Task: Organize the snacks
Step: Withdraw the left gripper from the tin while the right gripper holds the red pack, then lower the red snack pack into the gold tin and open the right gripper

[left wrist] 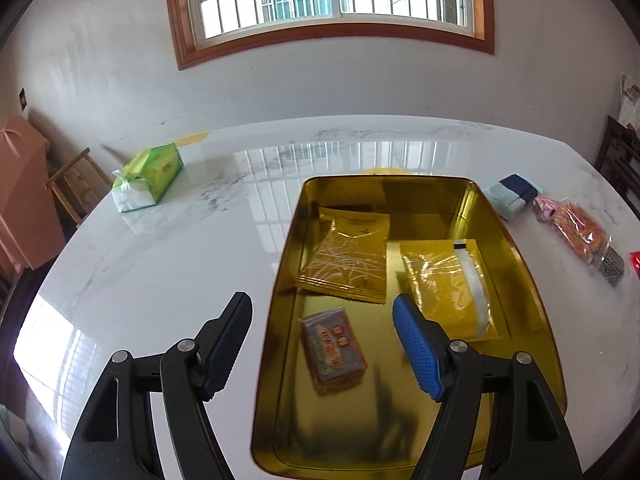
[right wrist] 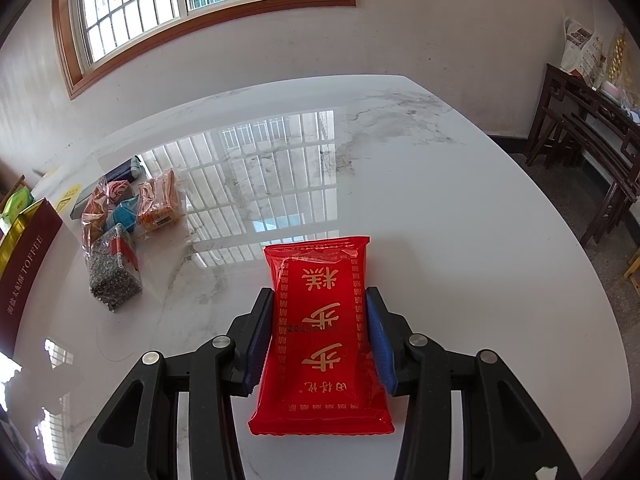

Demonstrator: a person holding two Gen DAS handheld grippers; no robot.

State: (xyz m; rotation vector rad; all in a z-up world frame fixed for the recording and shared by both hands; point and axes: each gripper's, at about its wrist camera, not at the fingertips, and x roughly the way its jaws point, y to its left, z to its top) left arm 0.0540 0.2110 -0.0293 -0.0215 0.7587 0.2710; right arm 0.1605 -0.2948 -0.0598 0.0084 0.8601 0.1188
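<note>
Your right gripper [right wrist: 320, 320] is clamped on the red snack pack [right wrist: 320, 332] right of the gold tin [left wrist: 520, 248]; your left gripper [left wrist: 322, 320] hangs released over that tin.

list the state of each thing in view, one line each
left gripper: open, empty, above the tin
right gripper: shut on red snack packet
red snack packet: sealed, held between the fingers
gold tin: lid off, three snacks inside
tissue pack: opened, tissue poking out
snack pile: loose on the table, outside the tin
</note>
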